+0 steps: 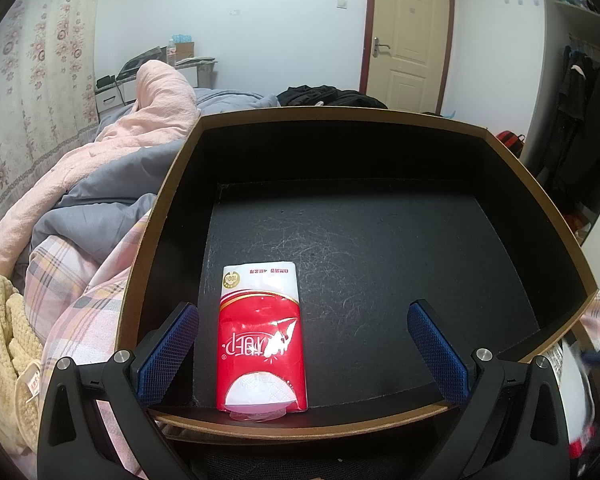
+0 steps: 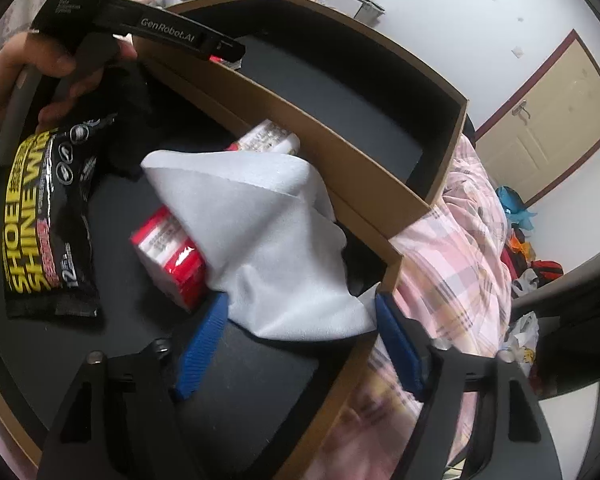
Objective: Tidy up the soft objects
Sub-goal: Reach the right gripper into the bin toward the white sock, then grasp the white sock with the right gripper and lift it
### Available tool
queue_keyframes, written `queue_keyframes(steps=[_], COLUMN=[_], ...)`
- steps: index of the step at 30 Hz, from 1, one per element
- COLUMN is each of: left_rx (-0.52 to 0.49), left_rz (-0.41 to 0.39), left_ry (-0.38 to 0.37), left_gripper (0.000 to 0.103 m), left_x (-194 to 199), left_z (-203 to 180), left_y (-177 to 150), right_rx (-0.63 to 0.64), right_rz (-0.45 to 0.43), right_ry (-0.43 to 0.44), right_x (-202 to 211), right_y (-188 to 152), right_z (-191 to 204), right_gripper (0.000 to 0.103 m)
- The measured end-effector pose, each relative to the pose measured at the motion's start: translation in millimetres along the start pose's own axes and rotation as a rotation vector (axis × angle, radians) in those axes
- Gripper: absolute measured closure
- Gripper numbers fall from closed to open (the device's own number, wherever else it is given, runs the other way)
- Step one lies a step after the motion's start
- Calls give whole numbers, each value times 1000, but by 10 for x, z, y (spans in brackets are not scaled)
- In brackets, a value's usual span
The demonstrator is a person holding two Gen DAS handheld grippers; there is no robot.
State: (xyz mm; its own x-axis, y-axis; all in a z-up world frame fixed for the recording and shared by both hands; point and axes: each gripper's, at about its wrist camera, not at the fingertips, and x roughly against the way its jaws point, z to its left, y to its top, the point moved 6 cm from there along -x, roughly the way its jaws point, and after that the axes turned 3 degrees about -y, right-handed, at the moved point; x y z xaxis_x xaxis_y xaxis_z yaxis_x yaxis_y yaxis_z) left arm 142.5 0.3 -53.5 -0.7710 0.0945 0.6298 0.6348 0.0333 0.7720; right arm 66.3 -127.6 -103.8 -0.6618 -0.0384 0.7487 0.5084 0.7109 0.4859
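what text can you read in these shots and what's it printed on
"GenRobot.AI": on the black arm of the left tool.
"SHOE SHINE W...", cut off, and "12": on the black and yellow wipes pack.
"100": gold seal on the red tissue pack; its other characters are not legible.
Print on the red packs under the white cloth: too blurred.

Red tissue pack (image 1: 261, 336) lies in the black box (image 1: 380, 152), between wide-apart jaws.
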Motion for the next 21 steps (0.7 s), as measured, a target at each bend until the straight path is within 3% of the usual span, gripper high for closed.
queue_keyframes(steps=[3,8,15,21], left_rx=[0,0,0,0], left_rz=[0,0,0,0], left_ry=[0,0,0,0], left_gripper=[0,0,0,0], left_x=[-5,-7,-7,-8], left_z=[0,0,0,0], left_y=[1,1,0,0], right_rx=[-56,-190,-365,-444], right_rz=[-7,-37,-162,-248], right_ry=[23,122,231,262], right_x=[-73,-92,199,374], right_y=[17,41,111,200], right_z=[-43,-184,-361,-371], right_gripper=[74,92,95,95])
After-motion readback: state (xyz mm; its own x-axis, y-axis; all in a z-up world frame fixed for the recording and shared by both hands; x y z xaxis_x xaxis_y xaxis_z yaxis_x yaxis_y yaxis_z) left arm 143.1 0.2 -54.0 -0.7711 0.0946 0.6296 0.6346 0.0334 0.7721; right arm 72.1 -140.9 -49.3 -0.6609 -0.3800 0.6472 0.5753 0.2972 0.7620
